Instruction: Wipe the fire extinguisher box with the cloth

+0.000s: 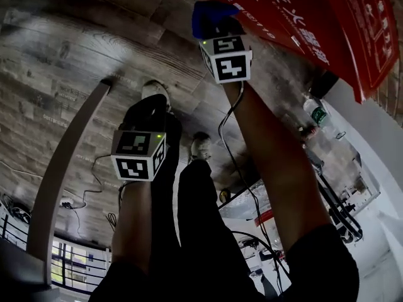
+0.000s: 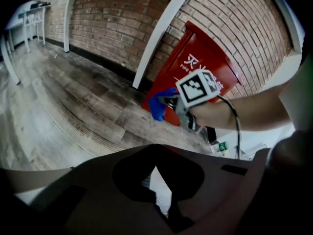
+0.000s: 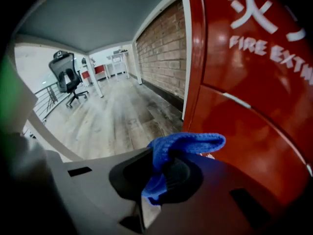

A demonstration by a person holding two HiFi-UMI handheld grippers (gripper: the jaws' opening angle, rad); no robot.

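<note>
The red fire extinguisher box [image 1: 327, 17] stands against the brick wall; in the right gripper view the box [image 3: 254, 82] fills the right side, very close. My right gripper [image 3: 164, 165] is shut on a blue cloth [image 3: 188, 143], whose folded end pokes forward just short of the box's lower front corner. The head view shows the right gripper [image 1: 214, 27] held out ahead, with the cloth [image 1: 211, 14] near the box's left edge. My left gripper [image 1: 148, 112] hangs lower and further back, over the floor, jaws together and nothing in them. From the left gripper [image 2: 155, 173] I see cloth [image 2: 157, 104] and box [image 2: 205, 58].
A white post [image 1: 63, 168] slants across the wooden floor at the left. A plastic bottle [image 1: 318, 115] lies by the box's base. The person's shoe [image 1: 200, 146] and cables are below. A brick wall [image 2: 112, 23] runs behind; an office chair [image 3: 66, 72] stands far off.
</note>
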